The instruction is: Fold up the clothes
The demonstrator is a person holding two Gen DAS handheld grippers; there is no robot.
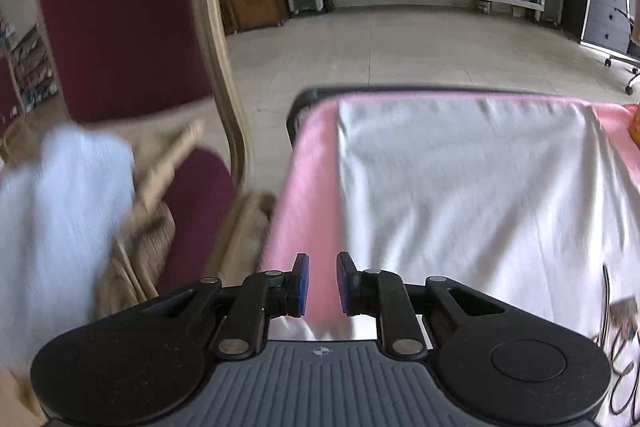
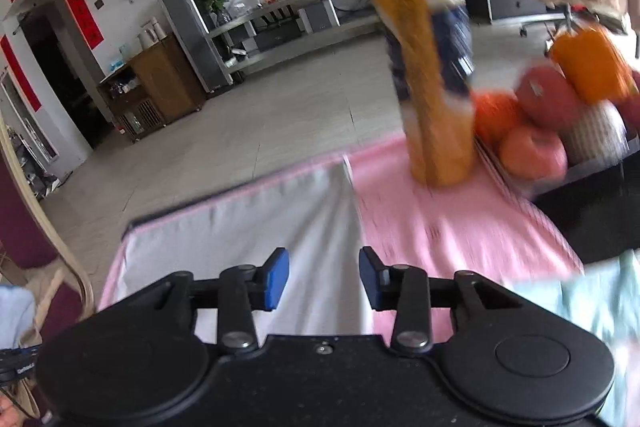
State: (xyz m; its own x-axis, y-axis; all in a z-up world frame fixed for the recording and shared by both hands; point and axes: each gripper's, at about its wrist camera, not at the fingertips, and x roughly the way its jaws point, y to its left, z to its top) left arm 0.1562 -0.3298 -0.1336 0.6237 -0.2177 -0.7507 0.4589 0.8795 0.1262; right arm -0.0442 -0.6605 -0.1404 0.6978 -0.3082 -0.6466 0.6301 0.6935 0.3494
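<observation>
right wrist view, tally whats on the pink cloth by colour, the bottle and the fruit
orange: 3 (bottle, one round fruit, one piece on top of the pile)
red: 2 (apples)
total: 5; more may be hidden at the blurred right edge

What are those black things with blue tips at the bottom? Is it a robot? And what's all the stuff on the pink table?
Not a robot: a person holds one pincher tool in each hand, and each tool carries a camera looking past its two blue-tipped fingers. One picture comes from the left gripper, the other from the right gripper. Both are open and hold nothing. Below them a white cloth lies spread on a pink table cover, ready for folding. An orange drink bottle stands there, beside a tray of fruit. A dark red chair stands to the left.
</observation>
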